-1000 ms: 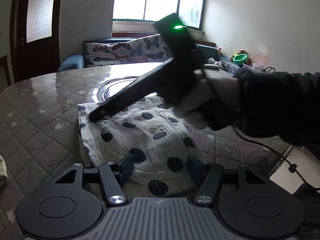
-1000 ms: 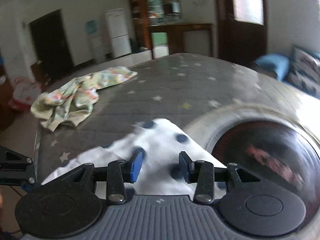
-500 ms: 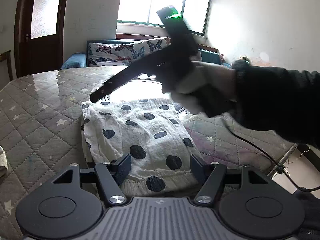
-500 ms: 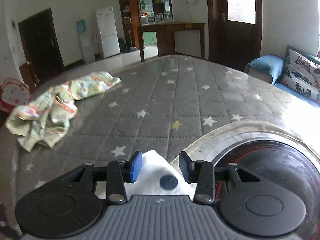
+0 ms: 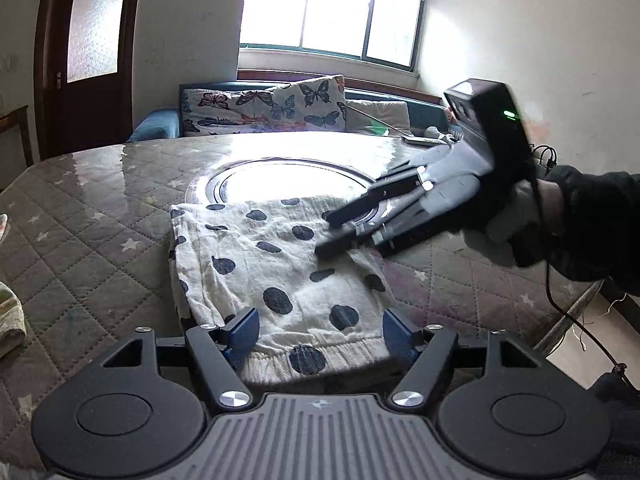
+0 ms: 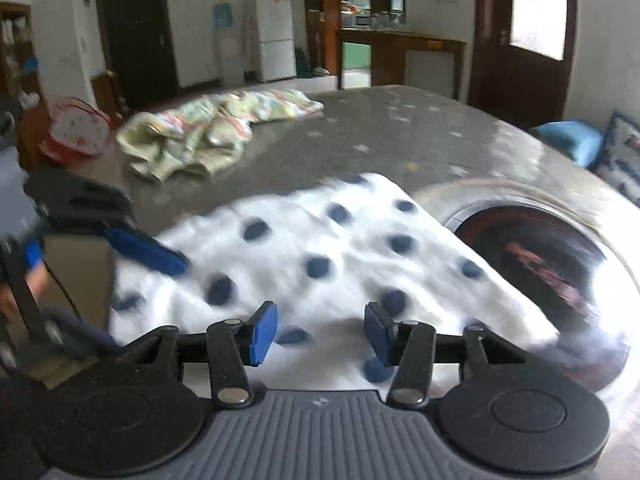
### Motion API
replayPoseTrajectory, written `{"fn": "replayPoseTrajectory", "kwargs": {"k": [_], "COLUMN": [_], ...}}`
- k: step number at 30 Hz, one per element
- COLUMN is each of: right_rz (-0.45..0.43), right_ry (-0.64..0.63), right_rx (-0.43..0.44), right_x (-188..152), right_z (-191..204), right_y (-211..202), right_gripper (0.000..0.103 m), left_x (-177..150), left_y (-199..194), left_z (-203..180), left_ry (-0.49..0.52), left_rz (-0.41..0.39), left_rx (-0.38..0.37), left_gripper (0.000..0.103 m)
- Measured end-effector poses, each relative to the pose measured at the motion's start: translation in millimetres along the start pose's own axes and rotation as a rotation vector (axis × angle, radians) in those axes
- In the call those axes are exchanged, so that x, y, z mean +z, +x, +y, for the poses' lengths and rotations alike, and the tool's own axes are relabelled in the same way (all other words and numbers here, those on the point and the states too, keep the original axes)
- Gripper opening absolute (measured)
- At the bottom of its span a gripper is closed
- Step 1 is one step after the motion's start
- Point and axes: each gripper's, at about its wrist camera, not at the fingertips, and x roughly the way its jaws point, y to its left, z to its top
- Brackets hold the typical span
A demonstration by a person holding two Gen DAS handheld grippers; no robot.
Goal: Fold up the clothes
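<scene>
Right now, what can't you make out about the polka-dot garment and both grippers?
- Polka-dot garment: near hem hidden behind left gripper, left wrist view.
- Right gripper: fingertip contact with cloth unclear, motion-blurred.
- Right wrist view: garment blurred; folds unreadable.
- Crumpled pastel cloth: too small to identify.

The white dark-dotted cotton-like garment (image 5: pixel 276 276) is looking soft and slightly nubbly, its ribbed elastic hem (image 5: pixel 320 350) puckering. The grey star-quilted table cover (image 5: pixel 92 240) is gleaming under a glossy clear film, stitching showing through. The round polished metal ring set in the table (image 5: pixel 280 168) is shining mirror-bright, and its dark glass centre (image 6: pixel 552 256) is reflecting the room. The left gripper (image 5: pixel 320 330) is showing matt black plastic arms, bright metal pivot screws and rubbery blue pads (image 5: pixel 244 330); the right gripper (image 6: pixel 320 330) is looking the same. A crumpled pastel printed cloth (image 6: pixel 212 128) is lying matt and soft. The dark brown door (image 5: pixel 86 56) is showing varnished wood and frosted glass.
</scene>
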Motion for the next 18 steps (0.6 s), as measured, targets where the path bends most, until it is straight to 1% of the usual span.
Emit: {"fn": "replayPoseTrajectory", "kwargs": {"k": [2, 6, 10, 15, 18], "right_rz": [-0.003, -0.019, -0.031, 0.007, 0.016], "right_ry": [0.019, 0.111, 0.202, 0.318, 0.349], "right_rx": [-0.057, -0.148, -0.171, -0.142, -0.119], "right_x": [-2, 6, 14, 11, 7], "right_z": [-13, -51, -80, -111, -115], "right_y": [-4, -3, 10, 30, 31], "right_gripper": [0.051, 0.051, 0.051, 0.051, 0.050], "left_x": [0, -1, -5, -18, -26], "left_y": [-4, -18, -40, -54, -52], "left_z": [-1, 1, 10, 19, 18], "left_ry": [-0.007, -0.049, -0.098, -0.146, -0.150], "left_rz": [-0.002, -0.010, -0.009, 0.034, 0.073], "left_rx": [0.005, 0.010, -0.005, -0.057, -0.068], "left_gripper": [0.073, 0.073, 0.073, 0.074, 0.074]}}
